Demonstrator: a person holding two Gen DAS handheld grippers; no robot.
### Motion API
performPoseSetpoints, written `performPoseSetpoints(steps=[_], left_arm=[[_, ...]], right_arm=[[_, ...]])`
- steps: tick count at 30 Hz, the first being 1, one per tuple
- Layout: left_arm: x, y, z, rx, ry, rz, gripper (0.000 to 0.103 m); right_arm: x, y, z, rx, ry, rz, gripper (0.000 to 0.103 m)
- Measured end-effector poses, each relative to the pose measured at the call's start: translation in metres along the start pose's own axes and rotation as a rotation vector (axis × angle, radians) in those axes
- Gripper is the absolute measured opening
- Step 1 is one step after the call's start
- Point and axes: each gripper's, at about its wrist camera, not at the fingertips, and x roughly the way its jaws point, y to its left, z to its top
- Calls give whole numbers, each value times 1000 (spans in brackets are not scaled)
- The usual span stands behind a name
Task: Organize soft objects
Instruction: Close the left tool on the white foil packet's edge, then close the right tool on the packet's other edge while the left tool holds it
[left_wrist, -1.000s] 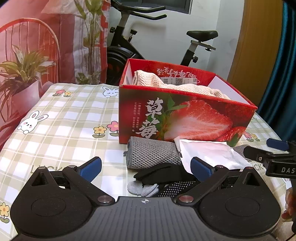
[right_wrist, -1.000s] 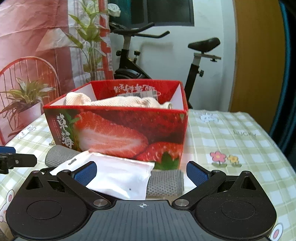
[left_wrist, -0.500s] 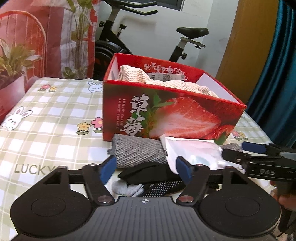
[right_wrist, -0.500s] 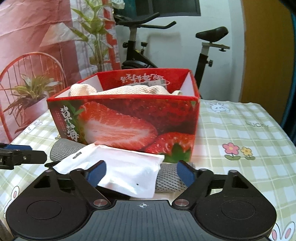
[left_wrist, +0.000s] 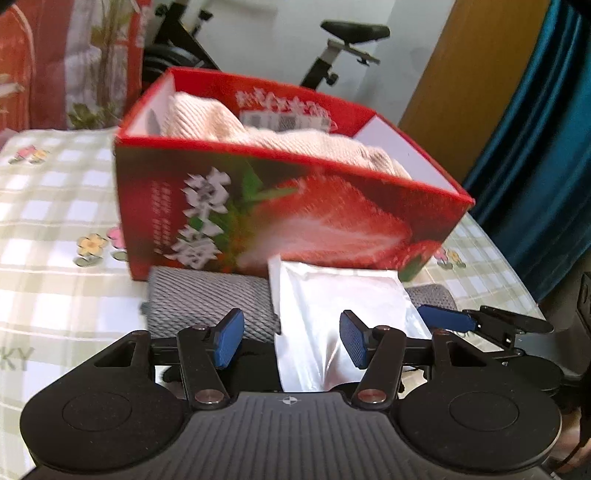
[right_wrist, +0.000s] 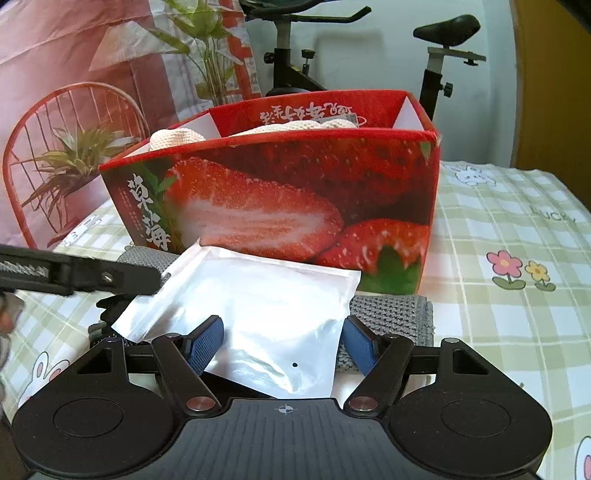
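A white plastic pouch (left_wrist: 332, 310) (right_wrist: 258, 306) lies on a grey knitted cloth (left_wrist: 210, 306) (right_wrist: 391, 314) in front of the red strawberry box (left_wrist: 295, 221) (right_wrist: 295, 192). A beige towel (left_wrist: 295, 144) (right_wrist: 177, 138) fills the box. My left gripper (left_wrist: 291, 339) hangs over the pouch's near end with its jaws closing; the pads are not pressing on it. My right gripper (right_wrist: 282, 343) straddles the pouch, jaws closing, pads at its edges without squeezing it. A black glove (right_wrist: 107, 310) peeks out under the pouch.
A checked tablecloth (right_wrist: 517, 229) with flowers and rabbits covers the table. Behind it stand an exercise bike (right_wrist: 436, 55), a red wire chair (right_wrist: 55, 147) and potted plants. A blue curtain (left_wrist: 546, 147) hangs at the right. The left gripper's finger (right_wrist: 74, 273) crosses the right wrist view.
Both grippers have narrowed their jaws and come lower and closer to the pouch. The left view has swung right, so the pouch now lies between its fingers.
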Motion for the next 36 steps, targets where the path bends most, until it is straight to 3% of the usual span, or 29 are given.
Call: performPoseSetpoints(steps=[6,10,14,24,29,36], left_arm=[[17,-2,-7,2,39,-9,60],[18,2,-9,-15,42,-43,49],[16,2,-11,-20,42,-56,46],[-6,6,-24,-52,22,-80,42],[-5,11,-34,-69,35,-77,36],[0,15,-36,-81,40,-85,36]], right_arm=[[1,-5,-3,17,8,22,69],[2,-5,-3,24,18,40,68],[0,0,-2,16,22,55,63],[-5,12,-6,-11,31,76,63],[-7,13,-10,-13,33,76,63],[-6,12,-10,-7,42,75,63]])
